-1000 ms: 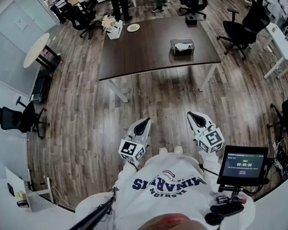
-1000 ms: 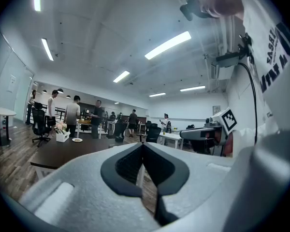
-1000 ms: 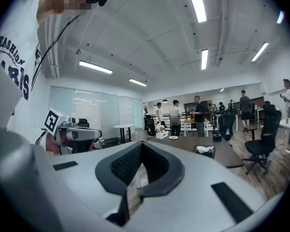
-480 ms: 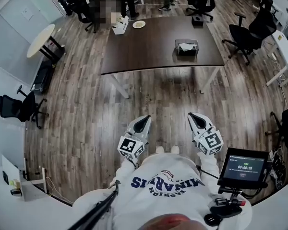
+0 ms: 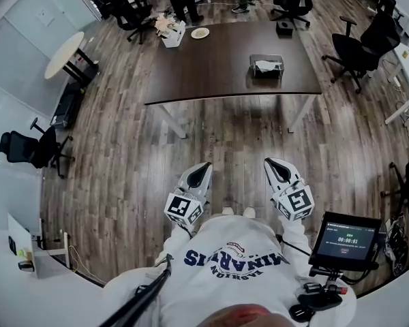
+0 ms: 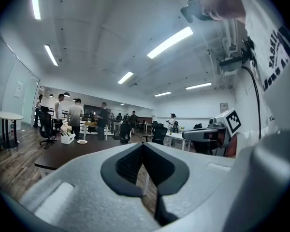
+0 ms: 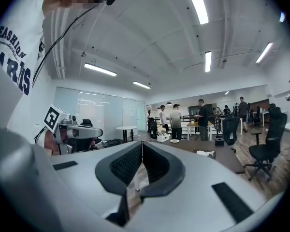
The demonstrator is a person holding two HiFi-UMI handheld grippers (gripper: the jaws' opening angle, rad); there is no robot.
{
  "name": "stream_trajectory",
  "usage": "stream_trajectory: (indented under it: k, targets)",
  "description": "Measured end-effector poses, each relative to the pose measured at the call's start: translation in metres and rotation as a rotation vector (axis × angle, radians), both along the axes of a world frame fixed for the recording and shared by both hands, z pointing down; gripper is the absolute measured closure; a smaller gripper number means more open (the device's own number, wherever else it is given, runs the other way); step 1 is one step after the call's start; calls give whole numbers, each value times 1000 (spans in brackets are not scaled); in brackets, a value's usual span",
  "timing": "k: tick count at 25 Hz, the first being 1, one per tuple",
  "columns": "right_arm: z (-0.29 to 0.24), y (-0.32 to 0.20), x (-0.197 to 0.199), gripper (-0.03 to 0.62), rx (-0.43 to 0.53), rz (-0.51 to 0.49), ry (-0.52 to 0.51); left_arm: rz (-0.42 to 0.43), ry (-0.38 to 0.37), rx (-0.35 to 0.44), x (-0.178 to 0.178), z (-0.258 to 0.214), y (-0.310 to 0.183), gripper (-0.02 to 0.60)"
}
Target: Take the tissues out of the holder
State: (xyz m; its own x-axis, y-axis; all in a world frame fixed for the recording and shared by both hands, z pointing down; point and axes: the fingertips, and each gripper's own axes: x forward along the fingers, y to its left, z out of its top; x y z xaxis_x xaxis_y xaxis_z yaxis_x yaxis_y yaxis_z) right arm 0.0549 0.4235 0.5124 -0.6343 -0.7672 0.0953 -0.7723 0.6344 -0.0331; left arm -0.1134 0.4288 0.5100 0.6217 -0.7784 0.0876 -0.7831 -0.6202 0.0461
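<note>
Head view: holder (image 5: 280, 63) far off (tissues (image 5: 264, 65) barely discernible); left gripper (image 5: 205, 167), right gripper (image 5: 269, 162) fingers closed, empty.

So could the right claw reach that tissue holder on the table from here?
Probably not yet. The right claw is shut, close to the person, and the holder sits on the table well ahead across the floor. Nothing seems to block the way, so stepping closer should do.

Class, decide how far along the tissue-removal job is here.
Done: nothing; white tissues sit in the holder on the far table. In hand: nothing; left gripper and right gripper are shut, empty, held near the person's body. Left: walk over, grasp, pull them out.
</note>
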Motion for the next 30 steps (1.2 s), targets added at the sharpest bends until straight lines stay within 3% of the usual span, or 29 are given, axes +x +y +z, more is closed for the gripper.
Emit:
stream_trajectory:
  k: [7, 13, 21, 30]
  targets:
    - [16, -11, 9, 583, -34, -31, -47, -28, -1, 10, 11, 5, -13, 577]
    - [21, -62, 22, 583, -58, -34, -34, -56, 9, -13, 14, 11, -60, 577]
    - [31, -155, 30, 583, -78, 24, -13, -24, 37, -16, 12, 24, -170, 577]
    - [3, -271, -2, 583, -79, 74, -9, 25, 57, -23, -27, 10, -297, 577]
